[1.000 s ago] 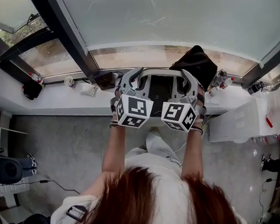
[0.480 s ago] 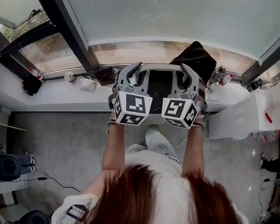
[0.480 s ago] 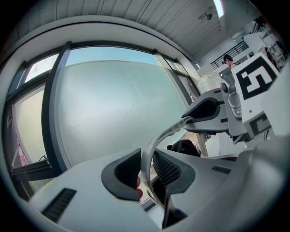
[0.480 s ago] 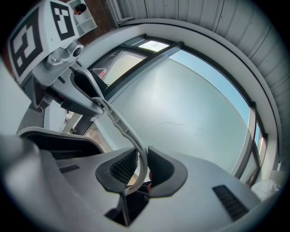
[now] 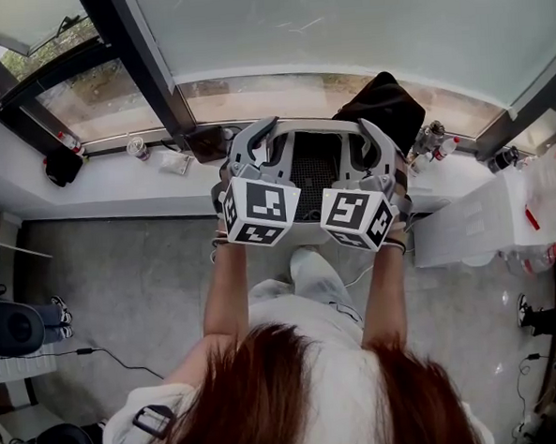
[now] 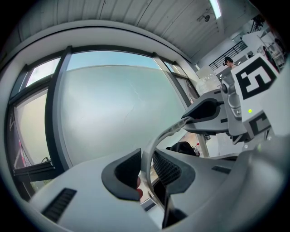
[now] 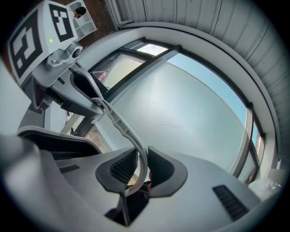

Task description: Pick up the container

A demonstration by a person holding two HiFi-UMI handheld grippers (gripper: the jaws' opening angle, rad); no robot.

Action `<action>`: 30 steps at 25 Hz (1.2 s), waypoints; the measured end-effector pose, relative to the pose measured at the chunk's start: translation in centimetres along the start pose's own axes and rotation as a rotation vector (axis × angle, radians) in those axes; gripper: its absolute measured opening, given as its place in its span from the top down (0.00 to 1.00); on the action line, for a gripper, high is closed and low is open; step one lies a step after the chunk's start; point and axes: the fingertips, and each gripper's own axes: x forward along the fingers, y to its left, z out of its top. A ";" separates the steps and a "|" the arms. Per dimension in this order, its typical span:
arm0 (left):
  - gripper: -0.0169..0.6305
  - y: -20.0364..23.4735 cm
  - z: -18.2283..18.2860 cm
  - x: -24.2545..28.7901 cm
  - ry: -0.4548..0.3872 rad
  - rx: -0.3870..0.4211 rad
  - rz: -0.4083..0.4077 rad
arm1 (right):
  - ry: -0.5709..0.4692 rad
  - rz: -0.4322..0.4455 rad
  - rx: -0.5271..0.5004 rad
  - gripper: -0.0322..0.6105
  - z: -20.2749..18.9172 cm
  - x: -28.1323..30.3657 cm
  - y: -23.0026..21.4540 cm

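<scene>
The container (image 5: pixel 312 128) is a light grey basket with a black mesh inside, held up in front of the window. My left gripper (image 5: pixel 266 148) is shut on the left part of its rim. My right gripper (image 5: pixel 364 147) is shut on the right part. In the left gripper view the thin grey container rim (image 6: pixel 156 138) runs between the pads of the left gripper (image 6: pixel 147 170), and the right gripper (image 6: pixel 209 113) clamps the same rim farther along. In the right gripper view the container rim (image 7: pixel 118 124) passes between the pads of the right gripper (image 7: pixel 142 167) and leads to the left gripper (image 7: pixel 79 93).
A white window sill (image 5: pixel 97 185) runs below the glass with a small cup (image 5: pixel 137 148) and a black object (image 5: pixel 62 168) on it. A black bag (image 5: pixel 384 107) and bottles (image 5: pixel 431 141) lie right of the container. A translucent box (image 5: pixel 471 233) stands at the right. A dark window post (image 5: pixel 137 75) rises at left.
Both grippers and the container have shifted slightly up and towards the window. Both grips on the rim look unchanged.
</scene>
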 end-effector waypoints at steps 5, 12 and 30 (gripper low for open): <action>0.84 -0.3 0.2 -0.5 0.004 -0.011 0.011 | -0.015 0.007 0.003 0.82 0.2 -0.6 -0.2; 0.84 -1.4 1.0 -0.2 0.013 -0.003 0.046 | -0.037 0.045 0.017 0.82 -0.9 -0.8 -1.0; 0.84 -3.6 4.1 0.9 0.043 0.028 0.079 | -0.088 0.092 0.043 0.82 -2.2 -1.4 -4.7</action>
